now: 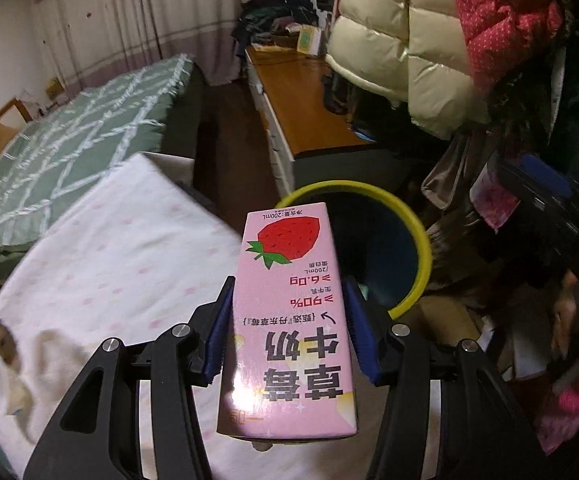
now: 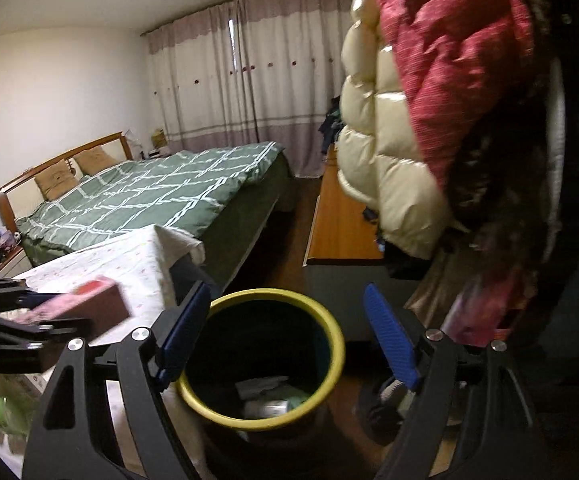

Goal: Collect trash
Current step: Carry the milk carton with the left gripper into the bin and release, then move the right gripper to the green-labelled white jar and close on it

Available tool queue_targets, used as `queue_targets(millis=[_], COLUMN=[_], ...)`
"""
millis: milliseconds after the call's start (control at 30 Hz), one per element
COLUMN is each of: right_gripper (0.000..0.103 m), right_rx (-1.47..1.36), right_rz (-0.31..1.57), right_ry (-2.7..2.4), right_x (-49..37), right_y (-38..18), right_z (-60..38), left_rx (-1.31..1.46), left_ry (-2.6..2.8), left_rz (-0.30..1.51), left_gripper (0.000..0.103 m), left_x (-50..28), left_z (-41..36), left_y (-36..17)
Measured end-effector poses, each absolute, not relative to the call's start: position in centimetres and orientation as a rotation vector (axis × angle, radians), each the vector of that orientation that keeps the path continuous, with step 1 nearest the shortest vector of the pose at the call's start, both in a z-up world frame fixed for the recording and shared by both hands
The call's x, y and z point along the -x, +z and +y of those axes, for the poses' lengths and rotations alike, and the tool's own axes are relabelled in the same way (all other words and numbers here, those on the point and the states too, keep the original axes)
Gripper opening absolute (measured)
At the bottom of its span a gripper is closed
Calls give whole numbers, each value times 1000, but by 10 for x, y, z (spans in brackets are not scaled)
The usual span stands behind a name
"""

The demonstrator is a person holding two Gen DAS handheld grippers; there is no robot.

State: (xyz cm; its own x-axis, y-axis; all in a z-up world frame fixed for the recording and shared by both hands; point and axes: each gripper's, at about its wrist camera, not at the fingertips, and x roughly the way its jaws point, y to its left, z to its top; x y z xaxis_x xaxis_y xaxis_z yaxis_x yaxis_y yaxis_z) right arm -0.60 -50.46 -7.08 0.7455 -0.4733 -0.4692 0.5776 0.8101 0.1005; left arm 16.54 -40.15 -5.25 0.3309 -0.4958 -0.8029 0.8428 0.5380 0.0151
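- Left wrist view: the left tongs [image 1: 289,332] are clamped on a pink strawberry milk carton [image 1: 289,316], their blue pads [image 1: 220,334] pressing its two long sides.
- The carton lies lengthwise between the fingers, with its print upside down in this view and the strawberry picture at the far end, past the fingertips.
- Just beyond that far end stands a dark bin with a yellow rim [image 1: 417,228]; the carton's tip overlaps the near-left part of the rim in the picture, and the carton is outside the bin.
- Below and left of the left tongs is a counter under a white cloth with pale pink dots [image 1: 109,248]; a green checked bed [image 1: 65,132] lies farther off on that side.
- Right wrist view: the right tongs [image 2: 285,332] stand wide with nothing between the pads, and the bin's opening shows directly ahead, between the fingers.
- Some pale trash [image 2: 269,398] already lies at the bottom of the bin.
- Far left of the right tongs, the blurred carton appears over the clothed counter, held by the other tongs.
- Cream and red padded jackets [image 2: 409,128] hang above and to the right of the right tongs.
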Motion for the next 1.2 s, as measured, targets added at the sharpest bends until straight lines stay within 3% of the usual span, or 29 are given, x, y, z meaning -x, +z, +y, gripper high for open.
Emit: queue_targets(millis=[467, 567, 633, 833, 1200], right_gripper=[76, 76, 76, 76, 77], right_rx=[-310, -315, -315, -309, -249], right_rz=[426, 420, 416, 422, 527], right_ry=[-629, -623, -620, -612, -443], right_x=[53, 54, 54, 47, -17], right_y=[-75, -74, -72, -72, -85], right_z=[-541, -541, -539, -532, -472], left_rx=[-498, -493, -481, -361, -156], left_ry=[-887, -854, -843, -831, -560], left_rz=[924, 898, 880, 832, 548], left_gripper=[53, 78, 80, 80, 92], left_x=[-171, -172, -173, -178, -187], left_z=[-513, -521, -519, -460, -252], left_y=[-112, -116, -113, -69, 27])
